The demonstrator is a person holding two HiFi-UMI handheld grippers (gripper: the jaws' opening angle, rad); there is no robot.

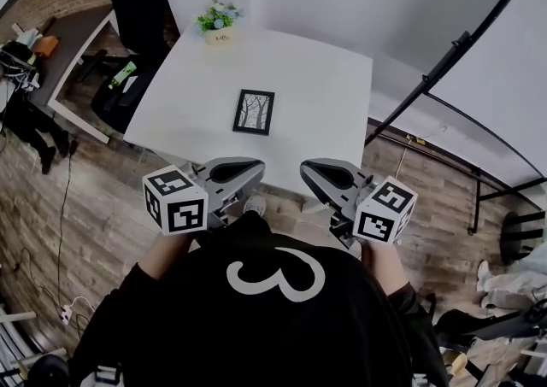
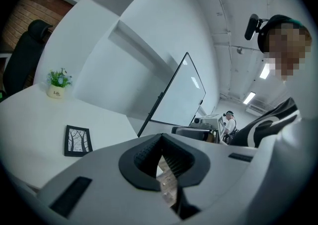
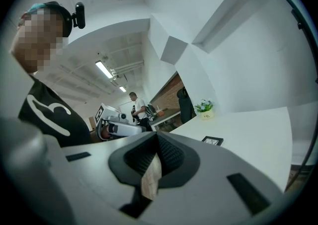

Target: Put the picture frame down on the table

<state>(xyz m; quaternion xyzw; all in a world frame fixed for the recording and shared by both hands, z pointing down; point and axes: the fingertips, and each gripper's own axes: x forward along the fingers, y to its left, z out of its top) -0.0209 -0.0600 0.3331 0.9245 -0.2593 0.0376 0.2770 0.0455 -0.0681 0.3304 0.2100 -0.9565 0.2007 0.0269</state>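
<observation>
Hanging short of the white square counter's (image 1: 325, 78) near edge, the left tool (image 1: 232, 170) is pressed together on nothing. The small black-framed tree picture (image 1: 254, 112) lies flat mid-counter, so the task looks done, and the right tool (image 1: 329, 173) is likewise pressed together and empty, both held back, probably to keep clear of it.

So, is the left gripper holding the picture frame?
No, the picture frame lies flat on the table, clear of the left gripper, whose jaws are shut on nothing.

Head view: steeply down over table (image 1: 325, 78). Both gripper views: near-level across same table, picture frame (image 1: 254, 112) shared.
</observation>
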